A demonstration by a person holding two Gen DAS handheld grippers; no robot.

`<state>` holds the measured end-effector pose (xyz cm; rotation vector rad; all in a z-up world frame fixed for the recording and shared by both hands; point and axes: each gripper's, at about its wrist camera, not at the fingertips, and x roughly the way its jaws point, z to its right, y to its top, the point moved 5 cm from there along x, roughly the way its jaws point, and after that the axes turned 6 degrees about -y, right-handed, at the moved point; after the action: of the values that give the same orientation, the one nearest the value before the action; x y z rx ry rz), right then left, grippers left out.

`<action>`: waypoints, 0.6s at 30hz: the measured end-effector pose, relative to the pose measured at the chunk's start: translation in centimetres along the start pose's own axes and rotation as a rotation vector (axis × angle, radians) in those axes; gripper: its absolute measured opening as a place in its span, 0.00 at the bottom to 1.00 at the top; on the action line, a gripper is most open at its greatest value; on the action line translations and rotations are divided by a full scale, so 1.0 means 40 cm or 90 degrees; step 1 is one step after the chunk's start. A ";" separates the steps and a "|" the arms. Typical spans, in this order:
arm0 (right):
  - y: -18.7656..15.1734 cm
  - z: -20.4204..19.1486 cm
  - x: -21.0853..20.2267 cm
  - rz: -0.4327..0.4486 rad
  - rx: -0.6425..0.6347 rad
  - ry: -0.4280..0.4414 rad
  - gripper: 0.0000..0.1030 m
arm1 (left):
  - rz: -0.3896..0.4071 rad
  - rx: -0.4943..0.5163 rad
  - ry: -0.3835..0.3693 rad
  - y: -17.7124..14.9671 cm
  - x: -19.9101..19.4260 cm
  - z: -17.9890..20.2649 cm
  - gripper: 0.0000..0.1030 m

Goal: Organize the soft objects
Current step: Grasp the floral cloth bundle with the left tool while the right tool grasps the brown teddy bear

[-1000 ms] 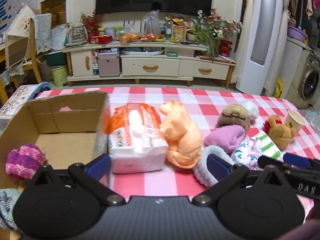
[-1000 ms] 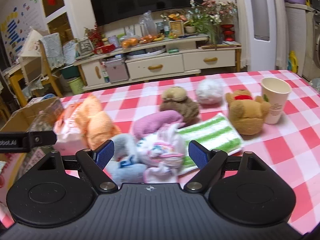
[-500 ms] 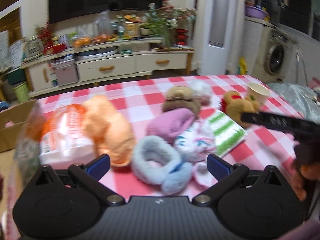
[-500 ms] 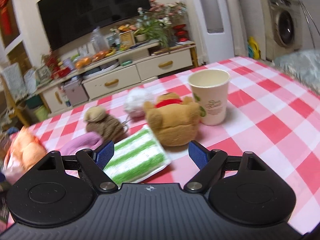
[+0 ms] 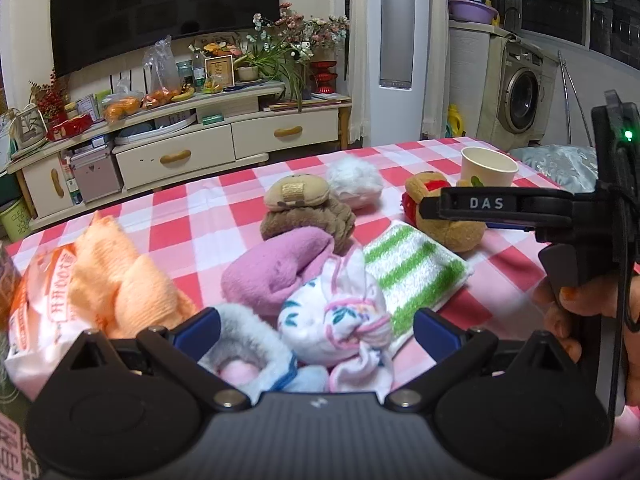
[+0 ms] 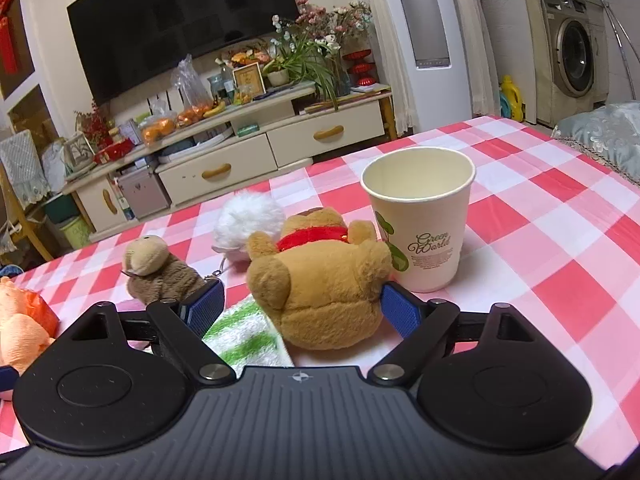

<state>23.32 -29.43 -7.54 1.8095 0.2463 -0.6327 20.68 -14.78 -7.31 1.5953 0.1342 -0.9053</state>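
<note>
Teddy bear [image 6: 320, 280] lies between right gripper's [image 6: 302, 306] open fingers; left gripper [image 5: 316, 326] open.

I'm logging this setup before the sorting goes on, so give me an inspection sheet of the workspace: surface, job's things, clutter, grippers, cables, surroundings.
Surface: table under a red-and-white checked cloth.
Job's things: brown bear lying between the open right gripper fingers; green-striped cloth, pink plush, floral bundle, orange knit toy, brown plush, white pom-pom.
Clutter: paper cup upright beside the bear; tissue pack.
Grippers: left gripper open over the floral bundle.
Cables: black cable on the right gripper's handle.
Surroundings: TV cabinet, washing machine.
</note>
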 end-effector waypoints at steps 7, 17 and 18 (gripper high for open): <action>0.003 0.029 0.008 -0.009 0.011 -0.013 1.00 | -0.004 0.007 -0.015 0.005 0.038 0.015 0.98; -0.011 0.033 0.026 -0.047 0.051 -0.002 1.00 | -0.015 0.005 -0.007 0.005 0.069 0.008 0.81; -0.010 0.027 0.029 -0.049 0.050 0.003 1.00 | -0.015 0.002 -0.006 0.006 0.069 0.007 0.80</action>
<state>23.78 -30.47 -8.70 1.8840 0.2991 -0.7016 22.57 -16.16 -8.79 1.5947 0.1446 -0.9320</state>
